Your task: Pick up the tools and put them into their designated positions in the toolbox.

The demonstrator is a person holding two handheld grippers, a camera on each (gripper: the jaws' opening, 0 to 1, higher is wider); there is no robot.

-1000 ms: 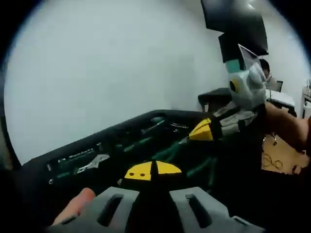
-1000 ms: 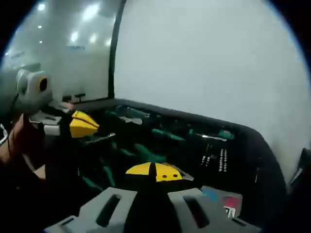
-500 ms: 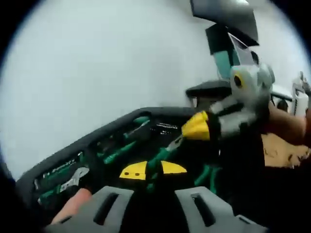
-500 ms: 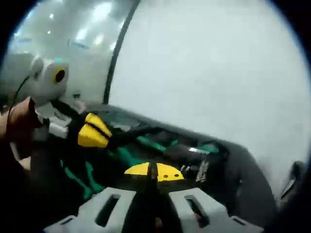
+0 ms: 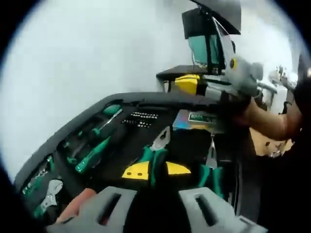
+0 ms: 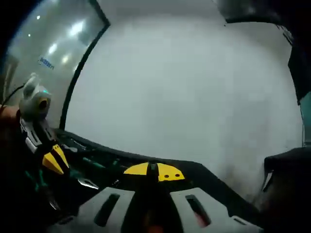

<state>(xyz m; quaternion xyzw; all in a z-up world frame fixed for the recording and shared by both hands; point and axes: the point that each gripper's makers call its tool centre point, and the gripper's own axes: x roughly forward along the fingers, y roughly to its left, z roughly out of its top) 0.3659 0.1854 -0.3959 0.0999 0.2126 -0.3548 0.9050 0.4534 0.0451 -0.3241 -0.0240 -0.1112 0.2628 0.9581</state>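
The black toolbox [image 5: 73,128] lies open, with green-handled screwdrivers [image 5: 92,141] and a wrench [image 5: 48,194] in its slots on the left. My left gripper [image 5: 155,170] is shut on the handle of green-handled pliers [image 5: 156,148], whose metal nose points away over the box. A second pair of pliers [image 5: 210,167] lies to the right. My right gripper [image 5: 187,83] hovers past the box's far right corner, held by a hand. In the right gripper view, my right gripper [image 6: 154,171] is shut on nothing, with the left gripper [image 6: 52,160] and the pliers' nose [image 6: 87,183] at the left.
A coloured label card [image 5: 197,119] lies in the far right of the box. Behind it stands a dark desk [image 5: 180,73] with a monitor [image 5: 204,43]. A person's arm [image 5: 265,124] reaches in from the right. A white wall [image 6: 184,97] lies beyond the box.
The right gripper has let go of the pliers and pulled up and away from the box. The pliers now stay in my left gripper, lower over the box. Both views have swung.
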